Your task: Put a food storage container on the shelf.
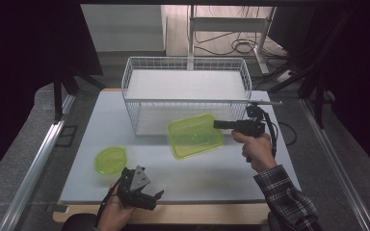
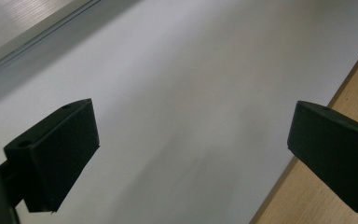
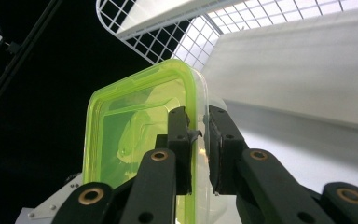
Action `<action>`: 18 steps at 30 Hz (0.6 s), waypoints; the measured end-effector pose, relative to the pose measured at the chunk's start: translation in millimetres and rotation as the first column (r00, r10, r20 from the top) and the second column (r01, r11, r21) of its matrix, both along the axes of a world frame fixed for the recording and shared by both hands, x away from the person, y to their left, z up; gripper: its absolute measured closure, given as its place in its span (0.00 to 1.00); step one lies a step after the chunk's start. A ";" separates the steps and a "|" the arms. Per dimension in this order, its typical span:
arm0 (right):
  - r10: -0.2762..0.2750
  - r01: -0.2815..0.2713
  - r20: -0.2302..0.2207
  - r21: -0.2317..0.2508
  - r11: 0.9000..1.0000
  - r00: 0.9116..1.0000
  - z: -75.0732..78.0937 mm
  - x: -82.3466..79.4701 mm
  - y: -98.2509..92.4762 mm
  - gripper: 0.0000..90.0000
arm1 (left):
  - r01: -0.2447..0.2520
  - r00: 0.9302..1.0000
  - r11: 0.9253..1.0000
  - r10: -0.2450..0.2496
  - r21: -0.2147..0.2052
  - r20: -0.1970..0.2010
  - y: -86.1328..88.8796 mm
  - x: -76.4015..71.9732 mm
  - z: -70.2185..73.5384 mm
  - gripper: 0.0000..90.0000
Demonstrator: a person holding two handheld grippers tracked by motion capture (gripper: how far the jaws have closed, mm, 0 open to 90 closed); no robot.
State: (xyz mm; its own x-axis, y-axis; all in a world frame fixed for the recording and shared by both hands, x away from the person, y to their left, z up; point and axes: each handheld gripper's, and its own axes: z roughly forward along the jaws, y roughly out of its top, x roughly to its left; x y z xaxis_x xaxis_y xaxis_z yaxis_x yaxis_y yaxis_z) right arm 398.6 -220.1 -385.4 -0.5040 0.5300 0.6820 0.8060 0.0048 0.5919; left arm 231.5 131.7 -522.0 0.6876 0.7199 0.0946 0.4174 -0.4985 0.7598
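Right tool (image 1: pixel 218 124) grips the rim of a translucent green-lidded rectangular container (image 1: pixel 195 135); left tool (image 1: pixel 158 195) gapes, unloaded.

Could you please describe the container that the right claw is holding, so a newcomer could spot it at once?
Find the white wire basket at the table's far side. Just before it, the right claw grips a rectangular green-lidded container. The other green container, near the left claw, is round.

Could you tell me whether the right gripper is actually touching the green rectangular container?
Touching. The right gripper view shows the right gripper with both fingers clamped on the edge of the green rectangular container, its rim pinched between them.
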 end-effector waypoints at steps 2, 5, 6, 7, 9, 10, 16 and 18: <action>0.000 0.000 0.005 -0.003 1.000 1.000 3.6 1.1 1.4 0.89 | -0.001 1.000 1.000 0.001 0.001 0.000 0.2 0.0 0.1 0.02; 0.000 0.000 0.009 0.003 1.000 1.000 9.4 3.9 3.1 0.89 | -0.001 1.000 1.000 0.001 -0.001 -0.001 0.3 0.0 0.2 0.02; -0.003 0.003 0.010 0.006 1.000 1.000 11.5 4.9 3.5 0.89 | -0.001 1.000 1.000 0.001 0.001 0.000 0.4 0.1 0.3 0.02; -0.007 0.006 0.010 0.010 1.000 1.000 13.7 5.9 3.8 0.89 | -0.001 1.000 1.000 0.001 -0.001 -0.002 0.3 0.2 0.2 0.02; -0.014 0.013 0.016 0.015 1.000 1.000 19.9 8.9 4.2 0.89 | -0.001 1.000 1.000 0.001 0.000 -0.004 0.2 0.4 0.1 0.02; -0.014 0.013 0.016 0.015 1.000 1.000 19.9 8.9 4.2 0.89 | -0.001 1.000 1.000 0.001 0.000 -0.004 0.2 0.5 0.0 0.02; -0.026 0.025 0.021 0.028 0.999 0.999 31.8 15.6 5.7 0.89 | -0.001 1.000 1.000 0.001 0.001 -0.006 0.3 0.6 0.0 0.02; -0.031 0.030 0.022 0.031 0.999 0.999 35.3 17.8 6.5 0.89 | -0.001 1.000 1.000 0.001 0.002 -0.007 0.3 0.7 0.0 0.02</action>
